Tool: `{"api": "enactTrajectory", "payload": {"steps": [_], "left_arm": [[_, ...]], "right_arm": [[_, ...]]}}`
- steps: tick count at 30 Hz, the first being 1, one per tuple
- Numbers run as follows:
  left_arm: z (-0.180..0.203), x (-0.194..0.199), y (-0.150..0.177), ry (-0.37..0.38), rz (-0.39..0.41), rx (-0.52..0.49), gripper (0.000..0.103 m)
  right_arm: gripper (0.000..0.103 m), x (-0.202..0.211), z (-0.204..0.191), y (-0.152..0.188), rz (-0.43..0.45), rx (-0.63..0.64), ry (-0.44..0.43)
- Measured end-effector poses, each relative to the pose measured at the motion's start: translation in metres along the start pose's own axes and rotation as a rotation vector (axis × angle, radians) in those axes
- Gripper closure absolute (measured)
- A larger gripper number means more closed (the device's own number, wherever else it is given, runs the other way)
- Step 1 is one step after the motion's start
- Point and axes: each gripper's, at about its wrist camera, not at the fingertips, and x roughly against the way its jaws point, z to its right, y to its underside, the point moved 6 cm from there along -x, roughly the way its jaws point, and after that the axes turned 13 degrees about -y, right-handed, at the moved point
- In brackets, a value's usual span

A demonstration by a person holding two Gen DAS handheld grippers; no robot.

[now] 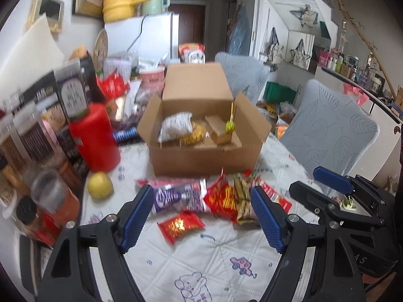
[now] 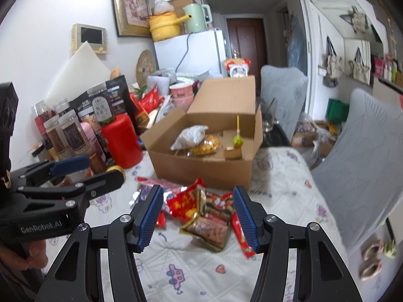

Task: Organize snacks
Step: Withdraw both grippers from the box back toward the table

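On the quilted counter [image 1: 219, 259], the loose snack packets lie in a heap just in front of the open cardboard box [image 1: 201, 156], which already holds a white bag, yellow snacks and a lollipop. Going left to right: the left hand-held gripper [image 1: 202, 217] is released, jaws spread and empty, framing the purple-and-white packet [image 1: 176, 197] and the small red packet [image 1: 180, 225]. A clean pick, I judge, means settling on one of them and centring it between the pads before closing. The right hand-held gripper [image 2: 195, 217] also stands released and empty, over the brown nut packet [image 2: 211, 222] that overlaps red packets [image 2: 183, 201]. Pinching its puffed middle, not a crinkled edge, should keep neighbours from being dragged along.
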Motion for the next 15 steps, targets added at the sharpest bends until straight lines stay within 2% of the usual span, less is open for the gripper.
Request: {"api": "enactTrajectory", "payload": {"steps": [6, 15], "left_arm": [[-0.003, -0.028, 0.026, 0.003, -0.106, 0.037, 0.024], [-0.012, -0.062, 0.052, -0.015, -0.207, 0.1, 0.024]], "right_arm": [[0.045, -0.015, 0.014, 0.023, -0.062, -0.046, -0.001], [0.045, -0.032, 0.026, 0.045, -0.123, -0.073, -0.001]]}}
